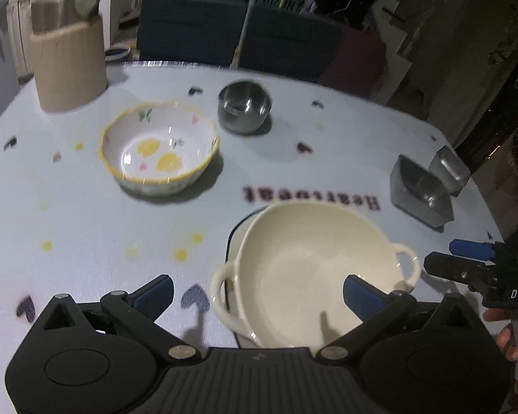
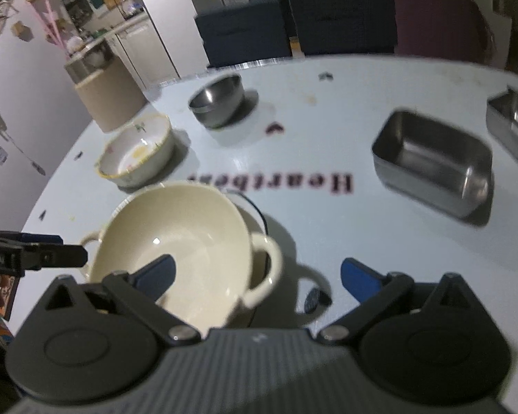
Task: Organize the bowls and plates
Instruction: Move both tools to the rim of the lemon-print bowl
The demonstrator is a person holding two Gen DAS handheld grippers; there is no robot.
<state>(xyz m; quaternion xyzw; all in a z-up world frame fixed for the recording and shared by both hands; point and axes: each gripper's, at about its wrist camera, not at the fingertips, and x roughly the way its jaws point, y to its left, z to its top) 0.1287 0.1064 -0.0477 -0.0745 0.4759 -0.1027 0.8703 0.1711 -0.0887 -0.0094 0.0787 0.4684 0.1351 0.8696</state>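
Cream 2-handled bowl [image 1: 314, 269], prob. ceramic

You have both wrist fisheyes angled down, close over the table [image 1: 86, 227], left view from its left, both sharing the cream two-handled bowl [image 1: 314, 276].

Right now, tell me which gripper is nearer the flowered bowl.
Left. The left gripper hangs just in front of the flowered bowl; the right gripper sits beyond the cream bowl, farther off.

White printed table [image 1: 86, 214], floral bowl [image 1: 160, 148], steel bowl [image 1: 244, 110], two steel trays [image 2: 431, 162], beige canister [image 1: 69, 65]
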